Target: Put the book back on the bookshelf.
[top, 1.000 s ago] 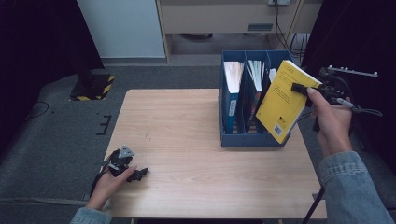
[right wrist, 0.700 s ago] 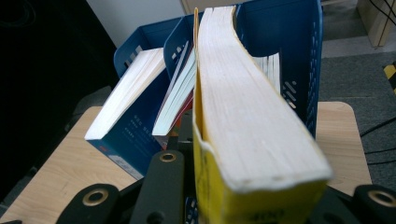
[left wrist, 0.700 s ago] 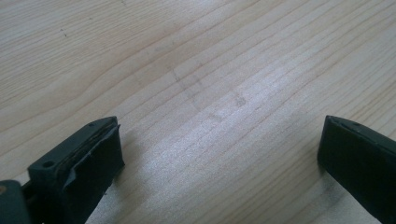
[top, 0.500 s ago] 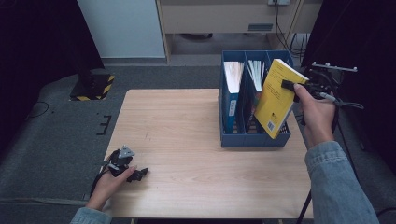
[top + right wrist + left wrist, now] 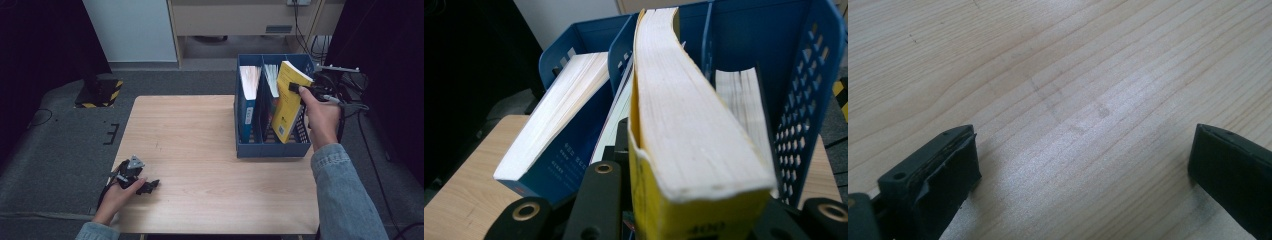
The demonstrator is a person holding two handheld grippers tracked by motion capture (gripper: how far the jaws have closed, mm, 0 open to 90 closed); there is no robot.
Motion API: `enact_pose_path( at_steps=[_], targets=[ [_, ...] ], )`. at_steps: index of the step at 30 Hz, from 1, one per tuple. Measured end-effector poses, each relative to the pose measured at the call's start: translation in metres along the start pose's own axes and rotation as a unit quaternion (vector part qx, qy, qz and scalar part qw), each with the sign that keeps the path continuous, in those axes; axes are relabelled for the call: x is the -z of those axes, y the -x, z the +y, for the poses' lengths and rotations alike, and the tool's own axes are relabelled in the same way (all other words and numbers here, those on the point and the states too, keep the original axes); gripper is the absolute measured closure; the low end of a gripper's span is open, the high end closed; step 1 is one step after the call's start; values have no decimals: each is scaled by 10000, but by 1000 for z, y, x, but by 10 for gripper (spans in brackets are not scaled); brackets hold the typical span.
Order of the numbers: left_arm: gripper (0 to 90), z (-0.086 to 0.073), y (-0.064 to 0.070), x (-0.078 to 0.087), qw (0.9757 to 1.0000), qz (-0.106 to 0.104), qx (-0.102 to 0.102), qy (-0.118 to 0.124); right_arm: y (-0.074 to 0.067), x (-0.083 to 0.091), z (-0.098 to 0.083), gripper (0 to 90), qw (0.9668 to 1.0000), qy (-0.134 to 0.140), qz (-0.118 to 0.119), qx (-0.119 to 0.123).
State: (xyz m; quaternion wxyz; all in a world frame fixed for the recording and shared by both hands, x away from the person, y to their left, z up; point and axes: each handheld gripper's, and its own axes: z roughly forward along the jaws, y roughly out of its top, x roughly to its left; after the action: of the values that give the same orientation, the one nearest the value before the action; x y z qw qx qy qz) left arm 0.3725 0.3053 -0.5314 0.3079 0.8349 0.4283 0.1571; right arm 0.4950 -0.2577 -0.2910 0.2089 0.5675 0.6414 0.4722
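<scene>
High view, right of frame: the right gripper (image 5: pixel 296 89) has its jaws clamped on the yellow book (image 5: pixel 287 102), tilted over the blue rack (image 5: pixel 270 149). Its lower corner could catch a divider and twist loose. Lower left, the left gripper (image 5: pixel 145 186) rests on the tabletop (image 5: pixel 200 150), jaws wide and empty.

A light wooden desk (image 5: pixel 200 150) carries a blue file rack (image 5: pixel 272 148) with upright compartments, standing at its right edge toward the far side. The right gripper (image 5: pixel 296 89) is clamped on the upper edge of a thick yellow book (image 5: pixel 286 107), which tilts with its lower end down inside the rack's right compartment. A blue book (image 5: pixel 247 102) stands in the left compartment, and white pages (image 5: pixel 270 76) show in the middle one. Near the desk's front left corner, the left gripper (image 5: pixel 150 185) rests on the wood in the person's hand, well apart from the rack.
</scene>
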Motion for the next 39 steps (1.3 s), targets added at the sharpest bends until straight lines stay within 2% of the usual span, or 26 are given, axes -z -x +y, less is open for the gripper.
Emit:
enact_pose_path(
  at_steps=[9,22,28,32,39],
  targets=[
    [0,0,0,0,10000,3,-3,3,-4,-13,2,744,10000,-57,-38,-26],
    [0,0,0,0,10000,3,-6,3,1,-20,-2,744,9999,55,-77,-104],
    [0,0,0,0,10000,-3,-14,3,4,-24,-3,743,9996,128,-49,-243],
    [0,0,0,0,10000,-6,-14,4,5,-27,-4,743,9996,114,-78,-253],
    [0,0,0,0,10000,-11,-15,9,5,-33,-6,742,9994,289,-13,-186]
  ],
)
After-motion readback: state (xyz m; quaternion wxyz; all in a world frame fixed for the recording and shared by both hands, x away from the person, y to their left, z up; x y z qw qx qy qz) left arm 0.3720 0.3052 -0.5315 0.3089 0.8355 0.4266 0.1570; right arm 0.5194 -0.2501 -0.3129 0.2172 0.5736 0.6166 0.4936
